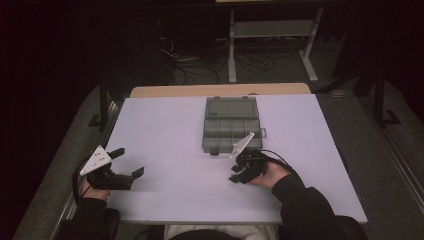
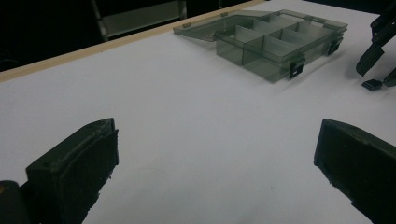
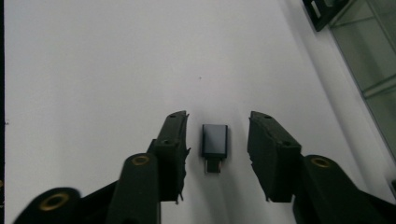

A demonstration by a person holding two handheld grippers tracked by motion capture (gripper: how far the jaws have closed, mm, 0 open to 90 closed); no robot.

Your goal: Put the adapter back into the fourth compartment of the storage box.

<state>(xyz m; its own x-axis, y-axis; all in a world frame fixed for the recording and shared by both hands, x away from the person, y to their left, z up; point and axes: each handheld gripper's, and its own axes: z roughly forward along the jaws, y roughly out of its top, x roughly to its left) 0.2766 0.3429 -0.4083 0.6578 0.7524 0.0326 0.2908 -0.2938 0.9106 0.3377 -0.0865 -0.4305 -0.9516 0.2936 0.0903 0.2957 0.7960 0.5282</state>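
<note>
A small dark adapter plug (image 3: pixel 215 142) lies flat on the white table between the jaws of my right gripper (image 3: pixel 218 122). The jaws stand open on either side of it, with a narrow gap showing on each side. In the high view the right gripper (image 1: pixel 240 175) points down at the table just in front of a grey see-through organizer box (image 1: pixel 216 142). The box lid lies open toward the far side. My left gripper (image 1: pixel 128 162) rests at the table's left, open wide with nothing between its jaws (image 2: pixel 218 128). From there the adapter (image 2: pixel 372 84) and the right gripper (image 2: pixel 378 60) appear far right.
The organizer box (image 2: pixel 261 63) has several compartments and black latches on its front wall. One box corner (image 3: pixel 373 60) lies close to the right of the right gripper. The white table (image 1: pixel 175 130) has a wooden strip at its far edge. Shelving legs and cables lie beyond it.
</note>
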